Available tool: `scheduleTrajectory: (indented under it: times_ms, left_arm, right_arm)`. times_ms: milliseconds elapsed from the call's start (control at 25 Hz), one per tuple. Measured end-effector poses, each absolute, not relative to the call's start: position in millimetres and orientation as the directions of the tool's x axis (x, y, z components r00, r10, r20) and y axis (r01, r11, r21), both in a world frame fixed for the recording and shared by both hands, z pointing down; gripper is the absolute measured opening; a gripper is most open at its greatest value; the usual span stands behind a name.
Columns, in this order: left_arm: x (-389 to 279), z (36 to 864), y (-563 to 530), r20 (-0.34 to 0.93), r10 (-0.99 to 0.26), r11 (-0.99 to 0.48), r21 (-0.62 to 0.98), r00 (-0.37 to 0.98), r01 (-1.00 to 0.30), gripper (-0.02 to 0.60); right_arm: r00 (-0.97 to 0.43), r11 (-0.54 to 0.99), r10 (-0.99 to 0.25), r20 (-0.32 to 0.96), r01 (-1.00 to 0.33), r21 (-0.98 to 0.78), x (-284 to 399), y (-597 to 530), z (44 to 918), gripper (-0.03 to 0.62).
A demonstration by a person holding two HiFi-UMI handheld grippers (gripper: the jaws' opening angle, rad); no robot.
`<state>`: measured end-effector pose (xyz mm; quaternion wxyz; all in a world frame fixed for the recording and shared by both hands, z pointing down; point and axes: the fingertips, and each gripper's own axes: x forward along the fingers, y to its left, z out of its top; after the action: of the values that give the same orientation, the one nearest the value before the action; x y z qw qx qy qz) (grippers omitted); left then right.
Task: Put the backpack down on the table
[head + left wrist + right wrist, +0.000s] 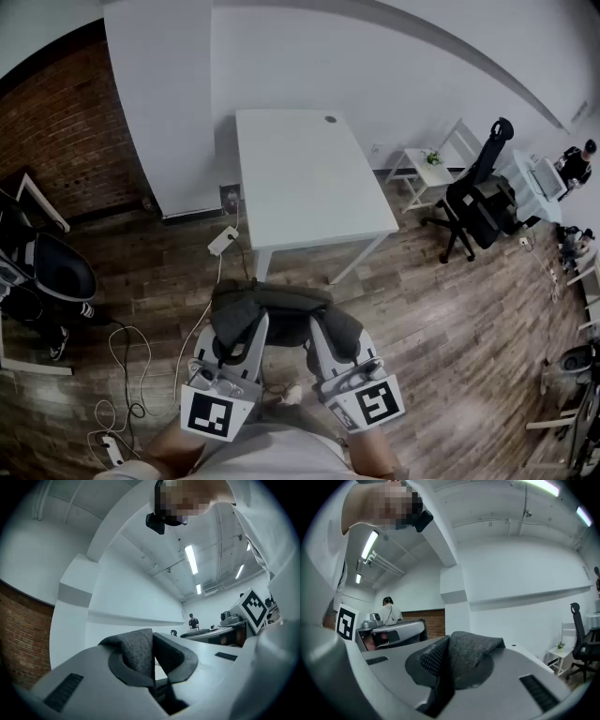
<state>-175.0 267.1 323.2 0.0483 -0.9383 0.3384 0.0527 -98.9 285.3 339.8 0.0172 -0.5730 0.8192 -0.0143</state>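
Note:
A dark grey backpack [272, 302] hangs in the air in front of the person, just short of the near edge of the white table [305, 178]. My left gripper [246, 330] is shut on its left shoulder strap [133, 651], with grey fabric pinched between the jaws. My right gripper [322, 335] is shut on the right shoulder strap [466, 656], grey cloth and mesh bunched in its jaws. Both grippers sit side by side and point roughly level toward the table. The backpack's lower body is hidden under the grippers.
A white wall column [159, 103] stands left of the table, with a brick wall [61, 131] beyond. Cables and a power strip [223, 241] lie on the wood floor at the left. A black office chair [478, 202] and small white stand [427, 173] are at the right.

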Motion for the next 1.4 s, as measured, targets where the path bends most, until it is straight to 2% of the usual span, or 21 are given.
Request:
scheduleTrajectory:
  times_ms: [320, 920, 1080, 1400]
  left_arm:
    - [-160.7, 330.6, 259.8, -0.105, -0.660, -0.746, -0.028, 0.744, -0.666, 0.041]
    - [-128.9, 320.9, 278.0, -0.127, -0.780, -0.611, -0.056, 0.613, -0.789, 0.041]
    - [-119.5, 320.4, 269.0, -0.146, -0.755, -0.637, -0.073, 0.640, -0.768, 0.041]
    - [-102.8, 307.7, 201.4, -0.152, -0.631, -0.759, -0.086, 0.761, -0.646, 0.041]
  right_arm:
    - [-0.366, 0.366, -0.930, 0.007, -0.930, -0.041, -84.2, 275.2, 347.6, 0.051]
    - [-0.544, 0.545, -0.838, -0.033, -0.837, -0.052, -58.7, 312.3, 337.4, 0.051]
    - [-0.531, 0.532, -0.847, -0.044, -0.845, -0.044, -49.6, 302.8, 337.5, 0.051]
    - [-0.410, 0.412, -0.910, -0.057, -0.911, -0.021, -35.0, 232.5, 323.5, 0.051]
